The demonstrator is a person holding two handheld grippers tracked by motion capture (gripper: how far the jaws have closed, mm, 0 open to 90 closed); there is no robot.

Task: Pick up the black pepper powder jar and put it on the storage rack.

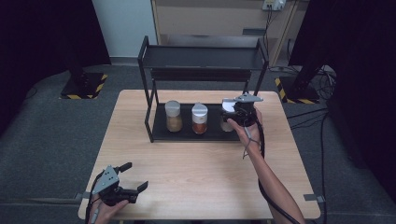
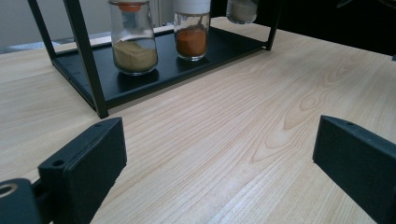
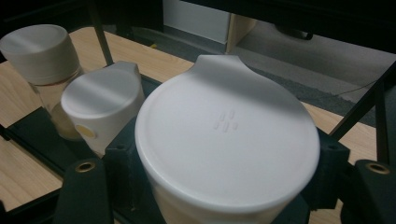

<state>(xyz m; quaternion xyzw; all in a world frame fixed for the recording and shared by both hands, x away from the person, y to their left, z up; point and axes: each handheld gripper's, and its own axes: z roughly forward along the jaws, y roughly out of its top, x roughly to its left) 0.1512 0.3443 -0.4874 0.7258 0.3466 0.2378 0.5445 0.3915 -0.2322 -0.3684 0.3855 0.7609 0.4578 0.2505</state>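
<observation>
A black two-tier rack [image 1: 149, 109] stands at the back of the wooden table [image 1: 201, 172]. On its lower shelf [image 2: 154, 79] are a jar of tan powder [image 1: 173, 116] [image 2: 134, 42] and a jar of orange-red powder [image 1: 199, 119] [image 2: 191, 32]. At the shelf's right end my right gripper [image 1: 233, 116] [image 3: 226, 158] is shut on a third, white-lidded jar [image 1: 227, 107] [image 3: 229, 140], jaws clamping it just under the lid. Whether this jar [image 2: 241, 9] rests on the shelf I cannot tell. My left gripper [image 1: 136, 176] [image 2: 219, 154] stays open over bare wood near the front left corner.
The rack's top shelf [image 1: 201, 58] overhangs the jars. The white lids of the other two jars [image 3: 100, 100] [image 3: 39, 53] sit close to the left of the held one. Behind the table are a wooden cabinet [image 1: 210, 18] and striped stand bases [image 1: 84, 86]; cables [image 1: 322, 140] run on the right.
</observation>
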